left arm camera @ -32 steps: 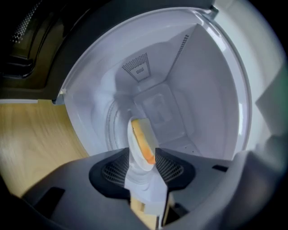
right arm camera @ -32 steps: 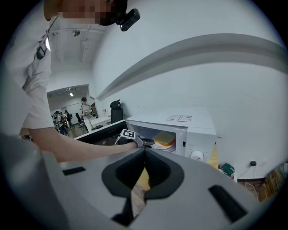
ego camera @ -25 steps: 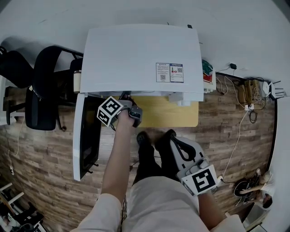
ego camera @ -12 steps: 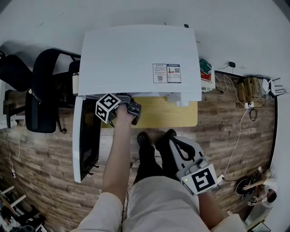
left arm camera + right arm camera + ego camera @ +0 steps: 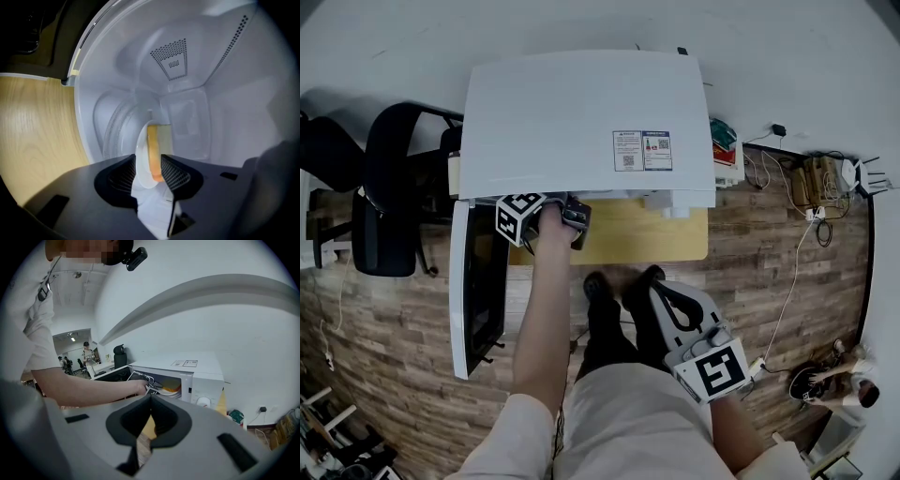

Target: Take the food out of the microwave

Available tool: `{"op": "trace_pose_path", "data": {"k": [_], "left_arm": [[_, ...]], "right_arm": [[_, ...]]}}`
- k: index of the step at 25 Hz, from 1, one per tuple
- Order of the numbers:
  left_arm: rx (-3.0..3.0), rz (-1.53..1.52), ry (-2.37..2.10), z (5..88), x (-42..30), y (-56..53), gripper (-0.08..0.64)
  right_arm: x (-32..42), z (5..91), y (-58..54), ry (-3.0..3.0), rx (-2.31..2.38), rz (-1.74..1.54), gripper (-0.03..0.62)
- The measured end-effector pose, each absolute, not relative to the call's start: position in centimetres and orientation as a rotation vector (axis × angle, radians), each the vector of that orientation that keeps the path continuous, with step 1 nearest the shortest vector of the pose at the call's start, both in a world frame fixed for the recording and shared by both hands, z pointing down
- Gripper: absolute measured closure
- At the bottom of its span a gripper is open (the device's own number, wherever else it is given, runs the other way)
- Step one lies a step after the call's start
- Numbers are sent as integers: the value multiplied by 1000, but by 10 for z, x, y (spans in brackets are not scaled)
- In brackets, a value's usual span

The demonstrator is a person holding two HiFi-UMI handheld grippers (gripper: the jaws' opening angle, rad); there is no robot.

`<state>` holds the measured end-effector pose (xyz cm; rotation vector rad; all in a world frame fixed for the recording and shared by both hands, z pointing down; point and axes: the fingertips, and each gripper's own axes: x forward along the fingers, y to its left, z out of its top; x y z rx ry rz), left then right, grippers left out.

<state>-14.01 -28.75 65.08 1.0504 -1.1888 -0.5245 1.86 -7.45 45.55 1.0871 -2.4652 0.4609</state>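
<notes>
- Microwave (image 5: pixel 581 112): boxy, smooth white shell along the back edge of the pale woodgrain counter (image 5: pixel 647 234), its door (image 5: pixel 478 291) swung open to the left.
- Right gripper (image 5: pixel 150 401): matte grey, jaws closed together, empty.
- Left gripper (image 5: pixel 151 163): mesh-textured black pads clamp the plate (image 5: pixel 140 157) inside the microwave's cavity.
- Plate: glossy white, rounded.
- Food (image 5: pixel 153 152): orange slab on the plate.

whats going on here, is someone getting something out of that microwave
Yes. A person holds a gripper in each hand. The left gripper is inside the open microwave, whose door stands swung out. Its jaws are closed on the rim of a white plate carrying yellow-orange food, and the plate is not yet out of the oven. The right gripper is held low in front of the person, jaws together with nothing between them.
</notes>
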Motion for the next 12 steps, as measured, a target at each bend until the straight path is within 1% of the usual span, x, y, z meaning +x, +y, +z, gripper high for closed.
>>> {"op": "trace_pose_path", "data": {"k": [3, 6, 12], "left_arm": [[1040, -521, -1191, 652, -140, -288, 413], [1031, -518, -1196, 655, -141, -289, 433], [997, -515, -1208, 659, -142, -287, 504]], "right_arm": [[19, 456, -75, -2465, 1088, 462, 594], [18, 456, -76, -2458, 1085, 467, 594], [19, 457, -77, -2456, 1090, 469, 594]]}}
